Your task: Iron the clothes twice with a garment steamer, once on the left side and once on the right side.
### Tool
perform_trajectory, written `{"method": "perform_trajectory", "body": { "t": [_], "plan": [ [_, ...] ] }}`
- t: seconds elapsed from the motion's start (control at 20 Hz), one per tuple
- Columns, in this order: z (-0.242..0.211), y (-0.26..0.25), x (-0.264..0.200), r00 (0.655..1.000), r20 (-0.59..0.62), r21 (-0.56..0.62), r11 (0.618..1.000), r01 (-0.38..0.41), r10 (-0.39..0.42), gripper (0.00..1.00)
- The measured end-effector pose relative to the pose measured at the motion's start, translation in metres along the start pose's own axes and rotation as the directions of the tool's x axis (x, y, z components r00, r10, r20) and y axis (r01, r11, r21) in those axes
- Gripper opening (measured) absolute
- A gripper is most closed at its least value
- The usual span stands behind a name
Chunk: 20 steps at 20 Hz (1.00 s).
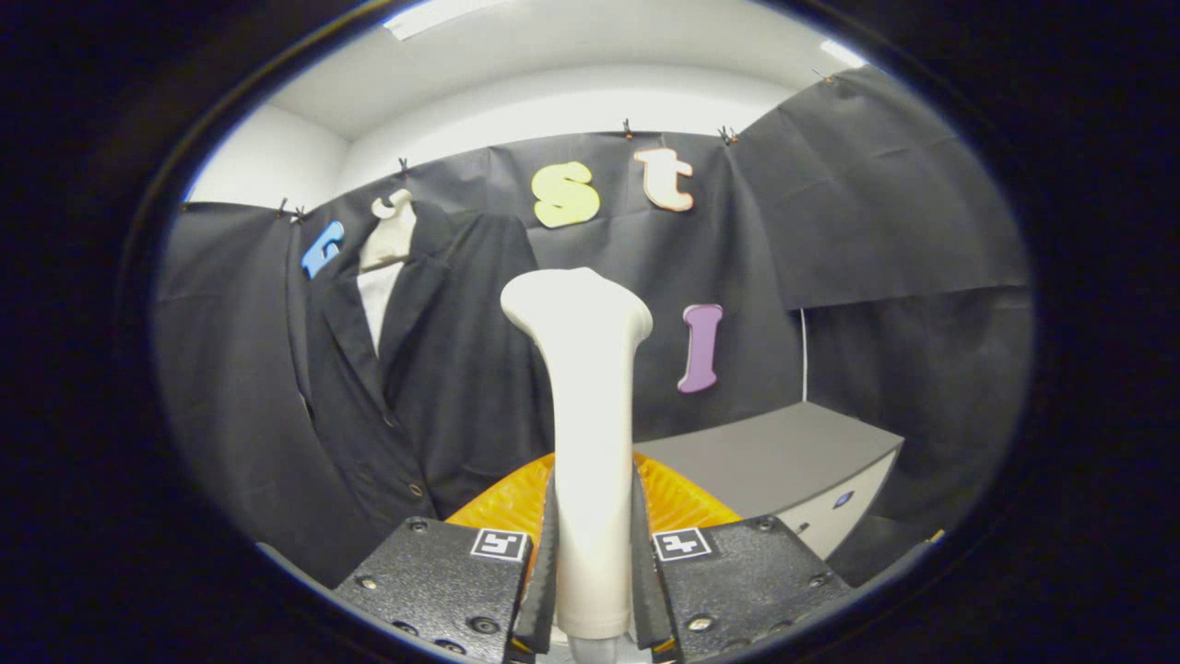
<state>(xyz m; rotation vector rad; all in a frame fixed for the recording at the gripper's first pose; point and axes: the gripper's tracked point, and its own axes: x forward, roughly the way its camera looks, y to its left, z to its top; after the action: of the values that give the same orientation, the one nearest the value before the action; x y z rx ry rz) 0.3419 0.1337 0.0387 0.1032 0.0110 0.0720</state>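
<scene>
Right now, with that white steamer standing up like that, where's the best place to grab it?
Around the slim straight shaft of the garment steamer, below its flared head, coming from the handle end with a jaw on each flat side. That narrow neck fits between the jaws, and the wider head above would likely stop slipping. The gripper is shut on it exactly there.

My claw (pixel 590 563) is clamped on the white handle of the garment steamer (pixel 583 415), one finger pressed to each side of it, and the steamer stands upright between them with its flared head at the top. Just behind the handle sits an orange ribbed thing (pixel 678 503) I cannot identify. Farther off to the left, a dark jacket (pixel 433 387) with buttons hangs over a white shirt (pixel 376 309) against the black cloth wall. To the right stands a grey counter (pixel 784 461).
</scene>
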Motion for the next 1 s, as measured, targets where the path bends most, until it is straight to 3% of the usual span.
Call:
{"method": "perform_trajectory", "body": {
  "t": [0.35,0.55,0.8,1.0],
  "plan": [
    [0.044,0.04,0.03,0.978,0.195,-0.04,0.997,-0.063,0.07,0.36],
    [0.073,0.05,0.052,0.949,0.308,-0.069,0.996,-0.055,0.073,0.36],
    [0.087,0.068,0.069,0.933,0.343,-0.106,0.992,-0.074,0.107,0.36],
    [0.079,0.07,0.081,0.946,0.31,-0.131,0.989,-0.062,0.1,0.36]
  ]
}}
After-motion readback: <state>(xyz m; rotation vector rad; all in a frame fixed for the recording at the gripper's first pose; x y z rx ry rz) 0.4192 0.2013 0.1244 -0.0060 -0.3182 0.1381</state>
